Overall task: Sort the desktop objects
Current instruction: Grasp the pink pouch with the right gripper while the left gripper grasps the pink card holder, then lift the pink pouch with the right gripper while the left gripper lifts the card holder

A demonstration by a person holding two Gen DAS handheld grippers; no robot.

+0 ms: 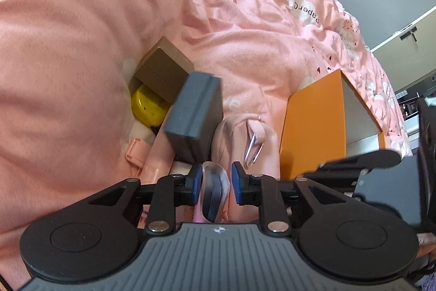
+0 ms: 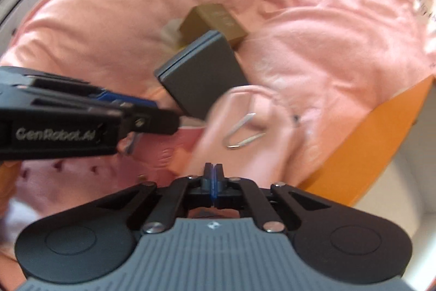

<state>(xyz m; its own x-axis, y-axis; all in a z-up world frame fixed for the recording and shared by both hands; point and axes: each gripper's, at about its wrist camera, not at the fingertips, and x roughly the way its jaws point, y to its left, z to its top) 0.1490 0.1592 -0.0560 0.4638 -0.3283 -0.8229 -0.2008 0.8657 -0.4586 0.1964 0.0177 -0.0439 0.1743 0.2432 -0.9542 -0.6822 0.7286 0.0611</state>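
My left gripper (image 1: pixel 216 177) points down over a pink pouch (image 1: pixel 245 132). A small clear and dark object (image 1: pixel 215 190), blurred, sits between its blue pads (image 1: pixel 198 182). Narrow gaps show on both sides of it, so the jaws stand slightly open. The right wrist view shows the left gripper (image 2: pixel 152 113) from the side, with a clear piece (image 2: pixel 130 144) hanging under its tips. My right gripper (image 2: pixel 214 168) is shut with nothing in it, just above the pink pouch (image 2: pixel 261 127). A silver metal loop (image 2: pixel 242 134) lies on the pouch.
A dark grey case (image 1: pixel 190 111) leans against a brown box (image 1: pixel 163 64), with a yellow object (image 1: pixel 147 105) below it. An orange box (image 1: pixel 313 122) with a white inside stands to the right. The pink patterned blanket (image 1: pixel 81 45) bulges high around everything.
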